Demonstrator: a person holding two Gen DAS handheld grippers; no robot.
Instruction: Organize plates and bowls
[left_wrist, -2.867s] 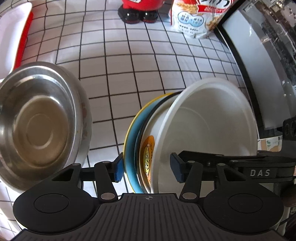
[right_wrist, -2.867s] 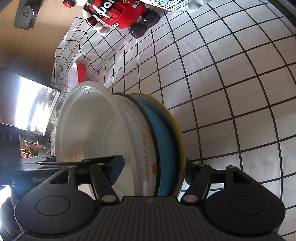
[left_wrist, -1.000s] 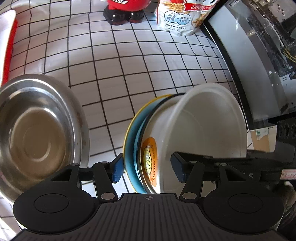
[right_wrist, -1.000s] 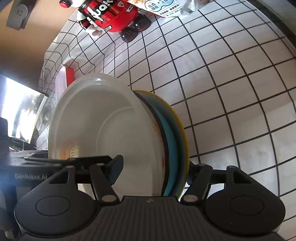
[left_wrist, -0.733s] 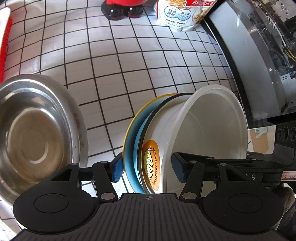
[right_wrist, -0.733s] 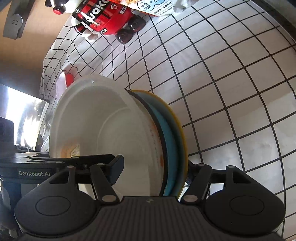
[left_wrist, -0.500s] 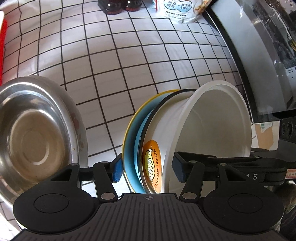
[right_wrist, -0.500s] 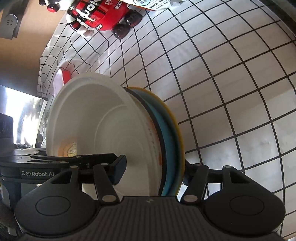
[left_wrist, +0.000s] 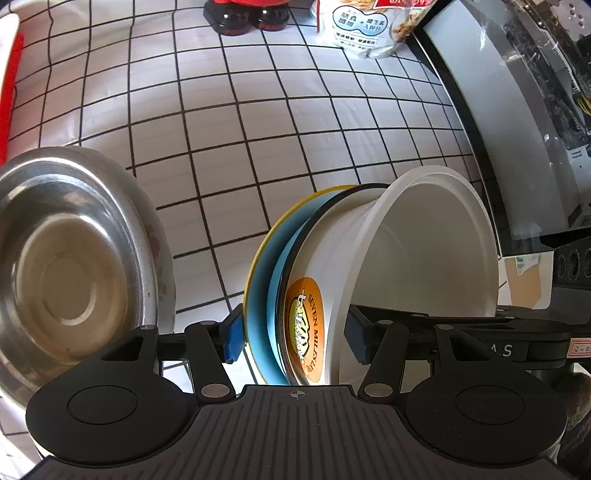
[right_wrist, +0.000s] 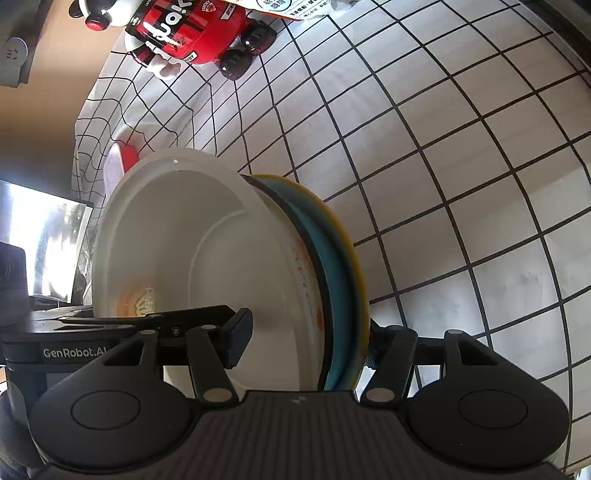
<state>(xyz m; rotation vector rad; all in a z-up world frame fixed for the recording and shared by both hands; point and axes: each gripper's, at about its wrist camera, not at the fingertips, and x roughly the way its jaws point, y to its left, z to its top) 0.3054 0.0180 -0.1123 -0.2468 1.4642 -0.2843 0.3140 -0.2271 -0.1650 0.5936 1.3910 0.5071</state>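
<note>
Tongs (left_wrist: 293, 334) (right_wrist: 308, 338) of both hands clamp the upended dish stack (left_wrist: 314, 295).

Two downward close-ups, shared dish stack (left_wrist: 332, 295)

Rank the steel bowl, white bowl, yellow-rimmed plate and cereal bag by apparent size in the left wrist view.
1. steel bowl, partly cut off by the frame
2. white bowl
3. yellow-rimmed plate, seen edge-on and mostly hidden, so unsure
4. cereal bag, farthest away and cropped

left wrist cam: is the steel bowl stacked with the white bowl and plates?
No. The steel bowl sits apart on the checked cloth, beside the stack of white bowl, blue plate and yellow plate.
</note>
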